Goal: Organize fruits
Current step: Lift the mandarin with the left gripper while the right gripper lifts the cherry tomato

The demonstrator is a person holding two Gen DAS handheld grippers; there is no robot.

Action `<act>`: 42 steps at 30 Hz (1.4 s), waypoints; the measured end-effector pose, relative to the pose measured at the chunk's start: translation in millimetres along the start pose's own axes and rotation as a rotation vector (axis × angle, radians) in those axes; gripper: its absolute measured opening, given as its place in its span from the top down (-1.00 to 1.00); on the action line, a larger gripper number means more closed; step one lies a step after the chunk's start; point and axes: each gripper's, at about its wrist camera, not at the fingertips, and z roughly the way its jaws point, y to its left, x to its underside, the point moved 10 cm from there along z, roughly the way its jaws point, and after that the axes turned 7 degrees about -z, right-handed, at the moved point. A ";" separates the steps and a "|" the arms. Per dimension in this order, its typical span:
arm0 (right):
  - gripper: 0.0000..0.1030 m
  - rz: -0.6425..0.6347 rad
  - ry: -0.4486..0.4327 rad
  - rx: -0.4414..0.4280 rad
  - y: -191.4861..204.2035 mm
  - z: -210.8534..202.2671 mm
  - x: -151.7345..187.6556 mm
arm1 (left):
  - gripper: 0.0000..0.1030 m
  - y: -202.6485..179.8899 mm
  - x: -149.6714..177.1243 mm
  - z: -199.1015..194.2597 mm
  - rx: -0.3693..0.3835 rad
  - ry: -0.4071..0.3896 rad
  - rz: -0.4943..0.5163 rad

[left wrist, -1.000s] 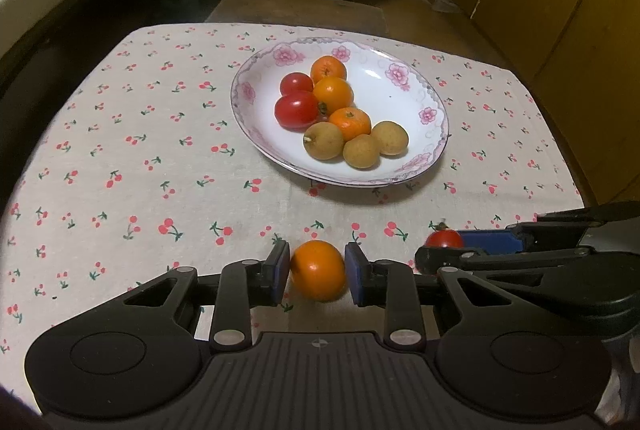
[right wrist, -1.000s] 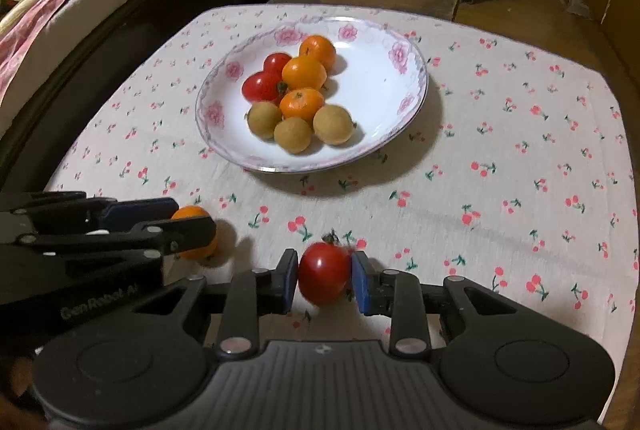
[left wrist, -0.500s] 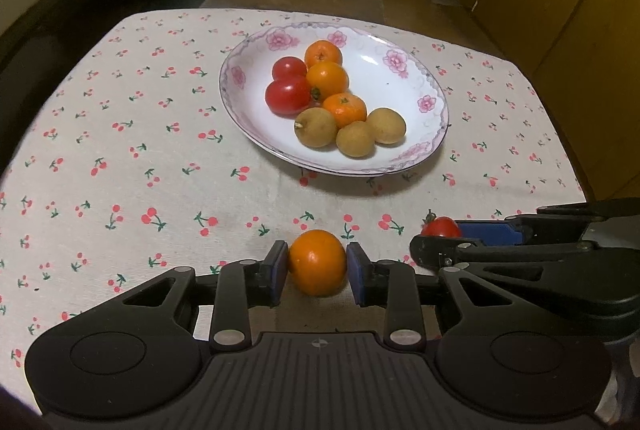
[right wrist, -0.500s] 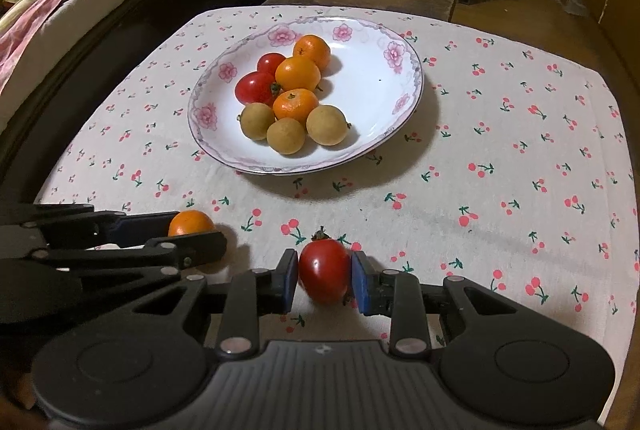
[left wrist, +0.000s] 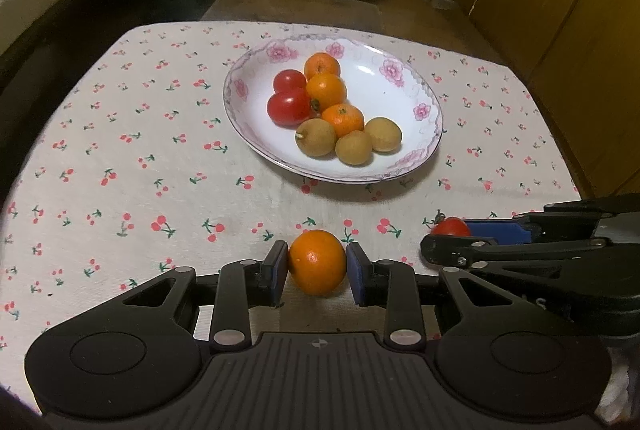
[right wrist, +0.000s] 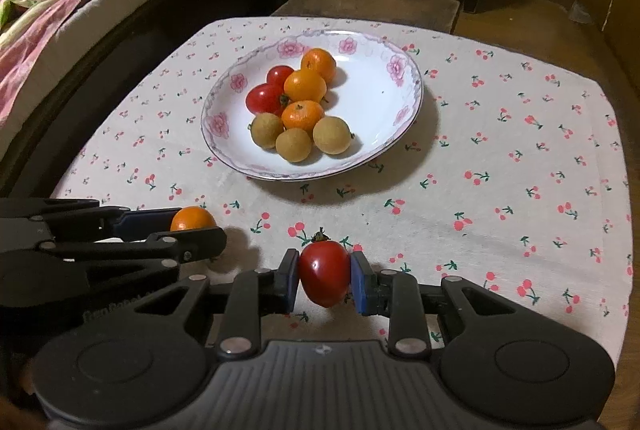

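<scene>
Bench (left wrist: pixel 120 158): cherry-print cloth, fruit plate (left wrist: pixel 430 134) at 12 o'clock.
Left claw (left wrist: pixel 317 267): clenched around orange (left wrist: pixel 317 262).
Right claw (right wrist: pixel 325 277): clenched around tomato (right wrist: pixel 324 272).

Warm, dim indoor light falls from above, brightest on the white flower-rimmed porcelain plate (left wrist: pixel 424 86), which shows small glare spots. Soft shadows lie right of the plate on the cherry-printed tablecloth (right wrist: pixel 500 166). The far room sinks into darkness. Fisheye distortion bends the edges; the centre is sharp.
</scene>
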 end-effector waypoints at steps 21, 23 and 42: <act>0.45 -0.036 0.007 0.019 13.7 -22.7 20.0 | 0.23 -3.1 22.2 -17.7 -0.001 0.009 0.013; 0.45 -0.039 0.008 0.024 14.7 -25.1 23.9 | 0.23 -1.9 26.6 -19.3 -0.007 0.012 0.014; 0.45 -0.032 -0.026 0.022 17.1 -37.6 11.0 | 0.23 -6.9 17.6 -29.2 -0.013 -0.007 0.030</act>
